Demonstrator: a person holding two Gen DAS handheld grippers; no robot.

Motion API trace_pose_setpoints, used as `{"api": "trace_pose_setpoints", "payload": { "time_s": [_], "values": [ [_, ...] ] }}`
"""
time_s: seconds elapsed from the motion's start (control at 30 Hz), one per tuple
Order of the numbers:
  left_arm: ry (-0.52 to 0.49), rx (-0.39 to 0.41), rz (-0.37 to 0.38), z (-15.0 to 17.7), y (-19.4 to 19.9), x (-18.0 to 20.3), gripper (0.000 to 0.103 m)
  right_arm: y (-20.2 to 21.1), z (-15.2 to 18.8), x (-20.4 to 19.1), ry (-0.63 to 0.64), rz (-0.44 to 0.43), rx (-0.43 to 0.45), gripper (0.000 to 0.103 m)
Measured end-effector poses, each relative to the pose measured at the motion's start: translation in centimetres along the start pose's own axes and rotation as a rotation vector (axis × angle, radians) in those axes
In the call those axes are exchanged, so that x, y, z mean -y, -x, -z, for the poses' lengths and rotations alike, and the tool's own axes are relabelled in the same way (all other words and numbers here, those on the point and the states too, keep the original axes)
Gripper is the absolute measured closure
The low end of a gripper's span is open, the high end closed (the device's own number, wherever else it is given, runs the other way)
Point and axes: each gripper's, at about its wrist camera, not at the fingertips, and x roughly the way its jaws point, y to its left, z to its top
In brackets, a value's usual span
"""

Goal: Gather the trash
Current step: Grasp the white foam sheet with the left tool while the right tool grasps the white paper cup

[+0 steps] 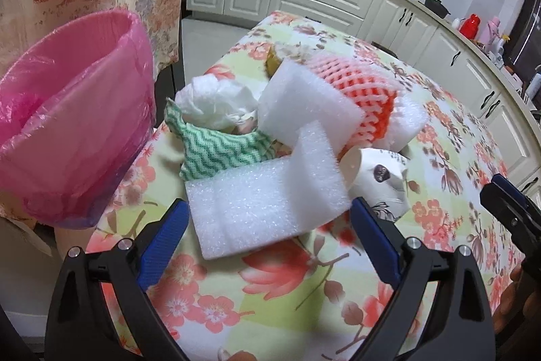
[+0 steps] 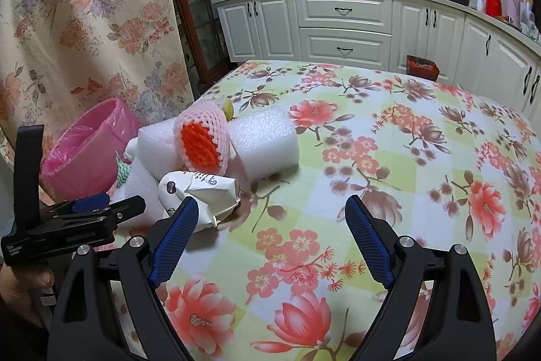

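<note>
Approach step: left gripper (image 1: 267, 219) lines up on the flat white foam sheet (image 1: 257, 212), jaws wide, nothing held
Trash pile sits on the floral-cloth table (image 2: 389, 158) beside the pink-lined bin (image 1: 71, 124); right gripper (image 2: 270, 225) wide, empty; next, close on the sheet, carry to the bin

**Left wrist view: trash pile at the counter's left edge**

Left gripper (image 1: 268, 208), jaws spread wide, straddles a folded white foam sheet (image 1: 257, 208) without pressing it. Behind lie a green zigzag cloth (image 1: 216, 148), crumpled white tissue (image 1: 213, 102), foam block (image 1: 307, 105), orange-pink fruit net (image 1: 365, 90) and paper cup (image 1: 375, 175). A pink-lined bin (image 1: 71, 124) stands beyond the edge.
</note>
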Motion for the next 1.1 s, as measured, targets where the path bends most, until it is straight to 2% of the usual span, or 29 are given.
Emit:
{"api": "trace_pose_setpoints", "payload": {
  "time_s": [0.17,0.5,1.1],
  "values": [
    [0.017,-0.044,-0.009,0.0,-0.9,-0.7,0.017,-0.4,0.0,-0.2,0.007,-0.005,-0.01,0.019],
    [-0.006,-0.05,0.006,0.3,-0.4,-1.4,0.02,-1.4,0.1,-1.5,0.037,-0.02,-0.033,0.018],
    [-0.038,0.013,0.007,0.1,3.4,-2.1,0.021,-4.0,-0.1,-5.0,0.098,-0.062,-0.085,0.018]
  ]
}}
